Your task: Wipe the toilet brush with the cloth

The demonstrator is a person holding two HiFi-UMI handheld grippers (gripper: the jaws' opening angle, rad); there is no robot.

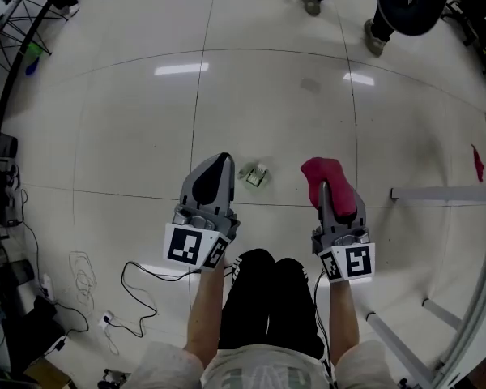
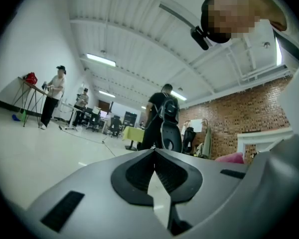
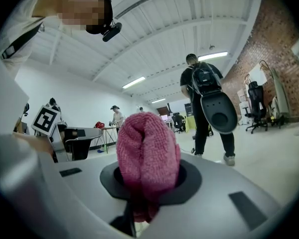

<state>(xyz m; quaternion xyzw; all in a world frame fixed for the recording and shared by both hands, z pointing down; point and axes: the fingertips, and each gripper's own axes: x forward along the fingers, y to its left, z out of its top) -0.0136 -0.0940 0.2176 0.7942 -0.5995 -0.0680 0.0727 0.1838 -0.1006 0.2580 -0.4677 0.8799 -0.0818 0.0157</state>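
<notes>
Cloth [image 3: 147,153], pink, bunched in clenched right tongs [image 1: 324,191], ready for wiping; left tongs [image 2: 154,156] clenched empty; toilet brush unseen.

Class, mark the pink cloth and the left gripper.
pink cloth [image 3: 147,151]: right gripper view, on its bunched middle.
left gripper [image 1: 223,160]: head view, at its closed fingertips.

The cloth [image 3: 147,151] is soft, fuzzy pink fabric with tiny loops. The left gripper [image 2: 154,156] and right gripper [image 1: 325,190] are smooth, dull gray plastic, black around the jaws. The floor [image 1: 267,96] is shiny tile. The brick wall [image 2: 234,118] looks rough.
</notes>
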